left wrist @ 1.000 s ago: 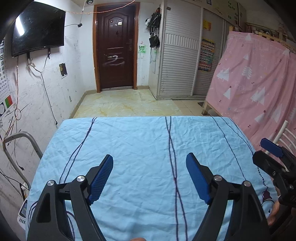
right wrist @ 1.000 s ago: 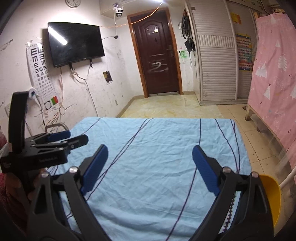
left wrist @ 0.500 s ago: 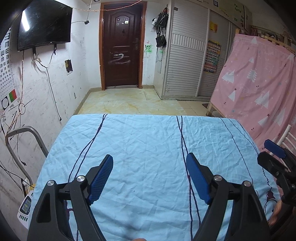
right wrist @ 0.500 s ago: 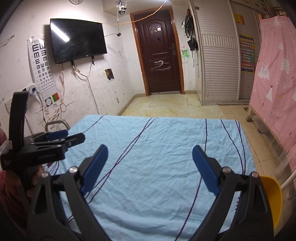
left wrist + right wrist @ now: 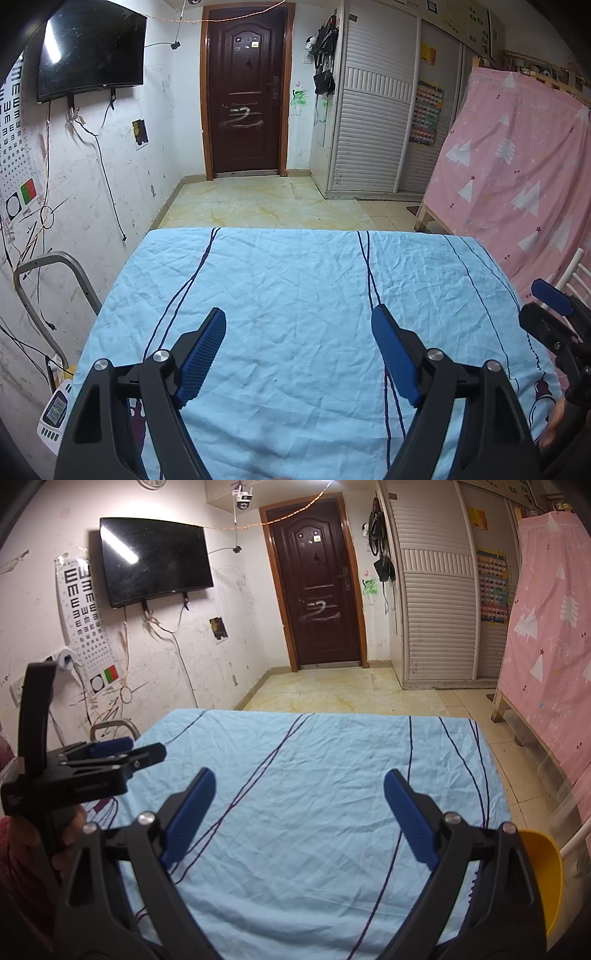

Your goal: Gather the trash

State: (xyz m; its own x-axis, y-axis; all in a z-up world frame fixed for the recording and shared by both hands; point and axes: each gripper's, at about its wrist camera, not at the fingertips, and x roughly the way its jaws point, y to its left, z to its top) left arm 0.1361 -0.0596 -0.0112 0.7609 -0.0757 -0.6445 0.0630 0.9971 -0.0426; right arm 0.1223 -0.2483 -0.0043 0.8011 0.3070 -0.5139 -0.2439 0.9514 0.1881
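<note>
No trash shows in either view. My left gripper (image 5: 299, 317) is open and empty above the near part of a table covered with a light blue cloth (image 5: 295, 280). My right gripper (image 5: 299, 779) is open and empty above the same cloth (image 5: 314, 775). The left gripper also shows in the right wrist view (image 5: 110, 753) at the left edge, and the right gripper in the left wrist view (image 5: 550, 299) at the right edge. A yellow container rim (image 5: 543, 871) sits at the table's right side.
A metal frame (image 5: 48, 273) and a small device (image 5: 55, 413) stand left of the table by the wall. A pink-draped frame (image 5: 517, 166) stands to the right. A tiled floor (image 5: 266, 203) leads to a dark door (image 5: 243, 88).
Both views have shifted slightly, with the left view turned a little rightward and tilted. Both grippers stay open and empty over the cloth.
</note>
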